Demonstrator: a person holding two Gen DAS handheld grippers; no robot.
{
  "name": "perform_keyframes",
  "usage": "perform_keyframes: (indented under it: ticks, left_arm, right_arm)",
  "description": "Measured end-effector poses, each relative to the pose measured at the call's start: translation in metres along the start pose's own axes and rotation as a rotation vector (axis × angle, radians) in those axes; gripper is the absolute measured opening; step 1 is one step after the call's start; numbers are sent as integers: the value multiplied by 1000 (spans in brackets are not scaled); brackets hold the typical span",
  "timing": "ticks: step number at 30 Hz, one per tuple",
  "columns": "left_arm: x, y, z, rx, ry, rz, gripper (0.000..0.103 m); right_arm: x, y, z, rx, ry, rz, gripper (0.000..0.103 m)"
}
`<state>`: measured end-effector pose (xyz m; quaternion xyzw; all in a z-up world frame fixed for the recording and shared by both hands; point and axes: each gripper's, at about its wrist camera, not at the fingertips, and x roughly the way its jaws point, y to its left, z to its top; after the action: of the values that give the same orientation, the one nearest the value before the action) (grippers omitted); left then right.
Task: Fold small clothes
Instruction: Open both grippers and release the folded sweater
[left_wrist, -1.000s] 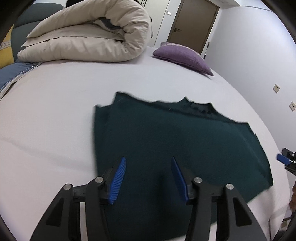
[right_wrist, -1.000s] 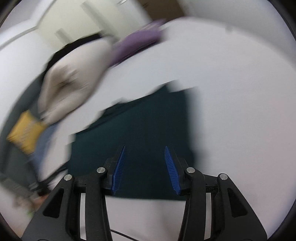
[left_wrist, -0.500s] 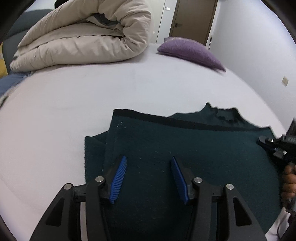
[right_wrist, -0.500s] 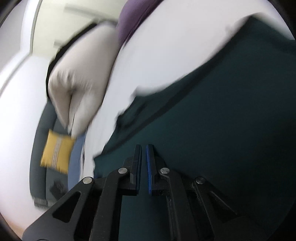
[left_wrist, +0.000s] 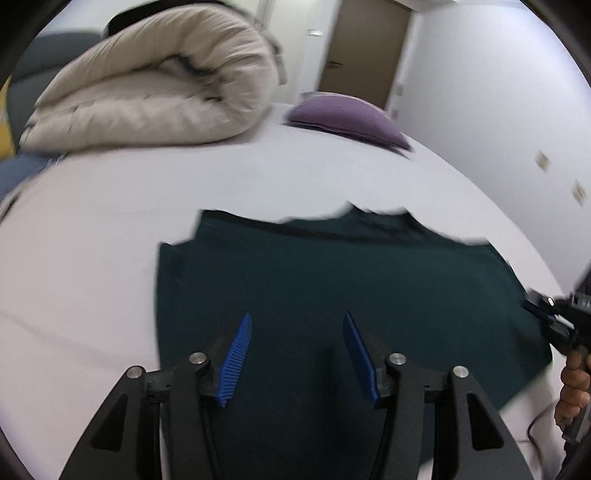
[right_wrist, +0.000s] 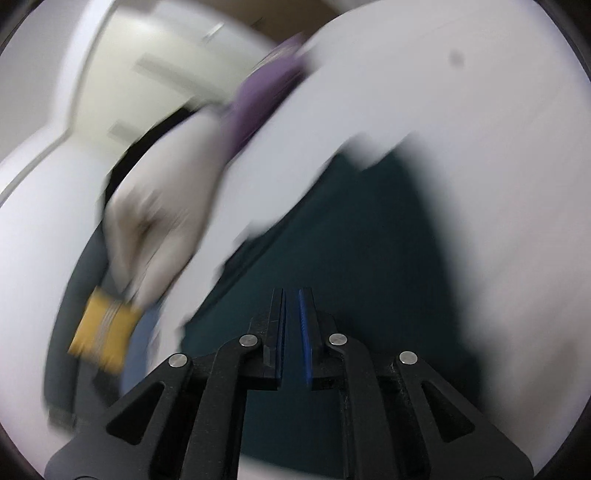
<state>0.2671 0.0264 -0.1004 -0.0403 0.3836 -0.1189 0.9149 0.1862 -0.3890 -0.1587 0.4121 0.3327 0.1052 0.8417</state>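
Observation:
A dark green garment (left_wrist: 351, 280) lies flat on the white bed (left_wrist: 92, 258), its left side folded over and its neckline at the far edge. My left gripper (left_wrist: 297, 317) hovers over the near part of the garment. Its jaws are opening, with nothing between its blue pads. My right gripper (right_wrist: 291, 293) points down at the same garment (right_wrist: 369, 240). Its jaws are opening to a narrow slit, and I see no cloth pinched in it. In the left wrist view the right gripper (left_wrist: 535, 308) sits at the garment's right edge, held by a hand (left_wrist: 574, 376).
A rolled beige duvet (left_wrist: 147, 99) and a purple pillow (left_wrist: 343, 118) lie at the far end of the bed. A brown door (left_wrist: 365, 48) stands behind them. A yellow cushion (right_wrist: 103, 332) rests on a grey-blue sofa to the left. The right wrist view is blurred.
The right gripper has come down to the garment's right edge and gone from wide open to nearly shut, then parted slightly. The left gripper moved forward over the garment and partly back.

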Motion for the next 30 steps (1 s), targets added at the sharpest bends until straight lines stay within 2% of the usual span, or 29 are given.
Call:
perform_keyframes:
  ticks: [2, 5, 7, 10, 12, 19, 22, 24, 25, 26, 28, 30]
  left_arm:
    - [3, -9, -13, 17, 40, 6, 60]
    - [17, 2, -25, -6, 91, 50, 61]
    - [19, 8, -26, -9, 101, 48, 61]
    - [19, 6, -28, 17, 108, 59, 61]
    - [20, 6, -30, 17, 102, 61, 61]
    - [19, 7, -33, 13, 95, 54, 61]
    - [19, 7, -32, 16, 93, 56, 61]
    - [20, 7, -32, 18, 92, 57, 61]
    - [20, 7, -32, 19, 92, 59, 61]
    - [20, 7, -32, 21, 92, 60, 61]
    - [20, 6, -32, 24, 91, 63, 61]
    - [20, 5, -33, 27, 90, 66, 62]
  right_arm:
    - [24, 30, -37, -65, 105, 52, 20]
    - [77, 60, -90, -110, 277, 101, 23]
    - [99, 63, -110, -131, 335, 72, 22]
    - [100, 49, -106, -70, 303, 99, 20]
    - [90, 35, -94, -12, 237, 79, 20]
    - [-4, -41, -50, 112, 5, -35, 22]
    - [-36, -60, -32, 137, -77, -103, 24]
    - [-62, -67, -26, 136, -121, -133, 30]
    - [-73, -68, -24, 125, -134, -149, 42]
    - [-80, -66, -22, 111, -158, -202, 56]
    - [-93, -66, -21, 99, -200, -221, 59]
    - [-97, -67, -19, 104, -201, -217, 59]
